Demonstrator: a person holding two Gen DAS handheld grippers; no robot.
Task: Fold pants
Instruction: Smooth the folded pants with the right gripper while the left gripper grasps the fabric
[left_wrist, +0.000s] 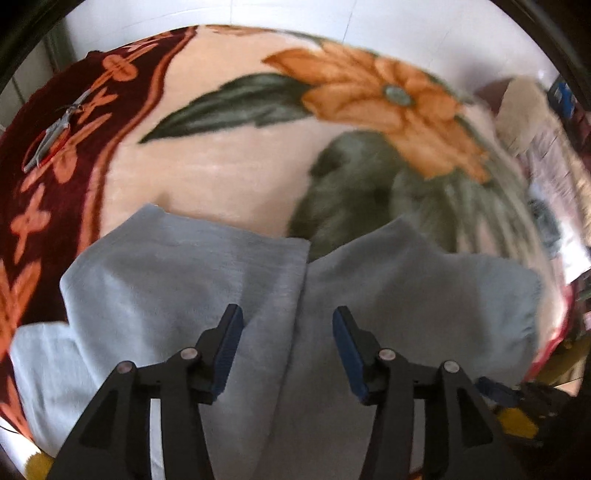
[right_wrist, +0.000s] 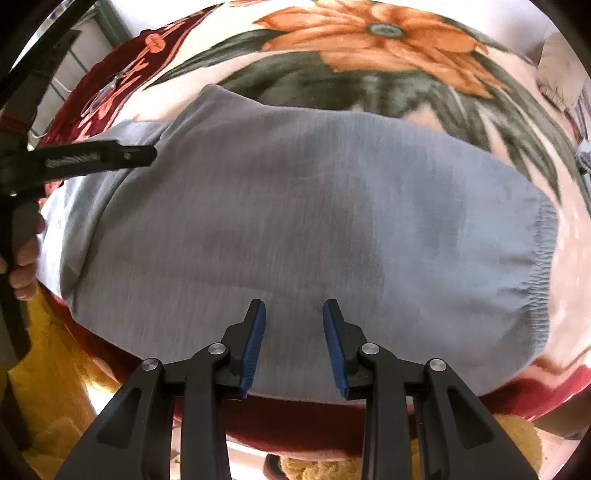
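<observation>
Light grey-blue pants (right_wrist: 295, 203) lie folded on a flowered blanket (right_wrist: 369, 22), with the elastic waistband (right_wrist: 535, 266) at the right. In the left wrist view the pants (left_wrist: 166, 277) show two layers that meet along an edge in the middle. My left gripper (left_wrist: 288, 312) hovers over that edge, pads apart, nothing between them. The left gripper's finger (right_wrist: 110, 157) also shows at the left of the right wrist view, with a hand (right_wrist: 26, 258) behind it. My right gripper (right_wrist: 294, 303) stands open over the near edge of the pants, gripping nothing.
The blanket (left_wrist: 240, 166) has a dark red border (left_wrist: 55, 206) on the left, where a small grey metal object (left_wrist: 55, 136) lies. A beige cushion (left_wrist: 524, 110) sits at the far right. Yellow fabric (right_wrist: 48, 369) hangs below the near edge.
</observation>
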